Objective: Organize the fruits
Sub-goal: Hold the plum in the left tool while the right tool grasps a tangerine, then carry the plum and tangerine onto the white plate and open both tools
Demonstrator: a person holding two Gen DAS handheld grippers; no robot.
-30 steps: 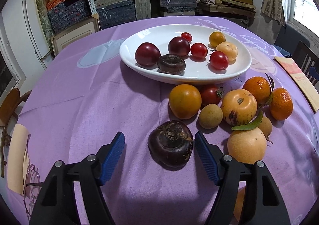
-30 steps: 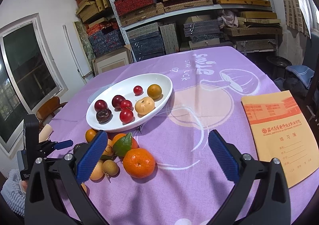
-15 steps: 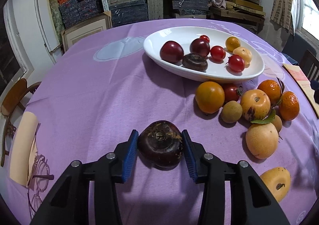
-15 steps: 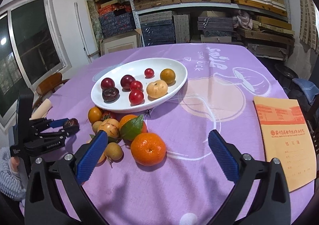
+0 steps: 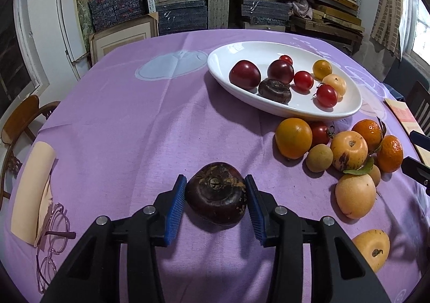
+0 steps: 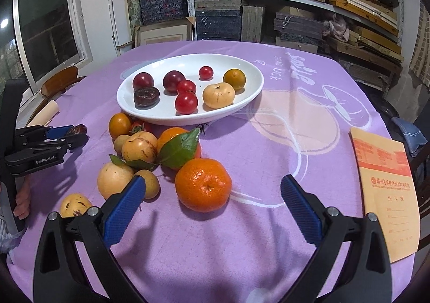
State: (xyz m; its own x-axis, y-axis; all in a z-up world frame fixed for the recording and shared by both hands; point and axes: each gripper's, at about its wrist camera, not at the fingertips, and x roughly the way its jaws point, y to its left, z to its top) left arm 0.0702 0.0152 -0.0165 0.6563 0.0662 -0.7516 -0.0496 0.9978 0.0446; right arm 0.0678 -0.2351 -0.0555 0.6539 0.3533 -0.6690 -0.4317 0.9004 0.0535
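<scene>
Blue-padded left tongs (image 5: 215,201) clamp dark fruit (image 5: 217,200).

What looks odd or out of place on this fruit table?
A pair of eyeglasses lies at the cloth's edge beside a cream roll, far from the fruit. Several pale yellow fruits carry dark bruise spots. Nothing is spilled.

We find soft, even light — glare on the plate (image 5: 225,56), dark fisheye corners, sharp focus.
</scene>
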